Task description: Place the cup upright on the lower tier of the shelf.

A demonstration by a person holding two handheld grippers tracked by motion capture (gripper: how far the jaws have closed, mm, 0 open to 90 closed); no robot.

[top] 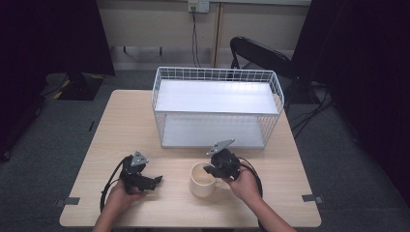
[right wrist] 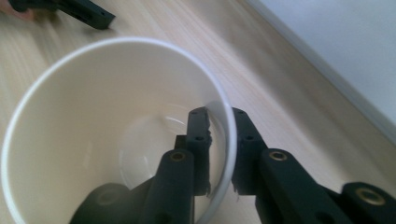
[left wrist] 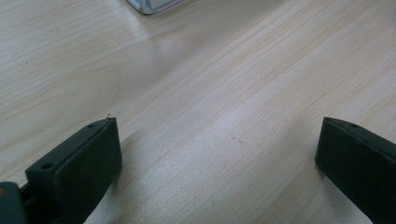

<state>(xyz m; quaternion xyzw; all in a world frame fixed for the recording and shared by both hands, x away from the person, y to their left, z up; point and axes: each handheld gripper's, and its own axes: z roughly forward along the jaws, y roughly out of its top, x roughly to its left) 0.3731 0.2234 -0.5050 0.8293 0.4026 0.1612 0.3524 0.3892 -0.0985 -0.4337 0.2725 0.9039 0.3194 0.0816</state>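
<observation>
The cup (top: 201, 180) stands on the tabletop (top: 125, 125), near the front edge and in front of the white wire shelf (top: 217, 108). The right tool (right wrist: 220, 154) pinches the cup's rim, one jaw inside and one outside. So the grab looks done; lifting it is still left. The left tool (left wrist: 217, 154) rests wide, with nothing in it. The cup's handle is hidden by the hand.

One pale wooden bench (top: 145, 121). One cream cup (top: 200, 180) on it. One white wire rack (top: 217, 108) with two shelves. Two black tongs (top: 145, 180) (top: 216, 169), one per hand, each with two jaws. Two hands. One dark folding chair (top: 261, 55) behind. One wall socket (top: 198, 6) with one cable plugged in.
</observation>
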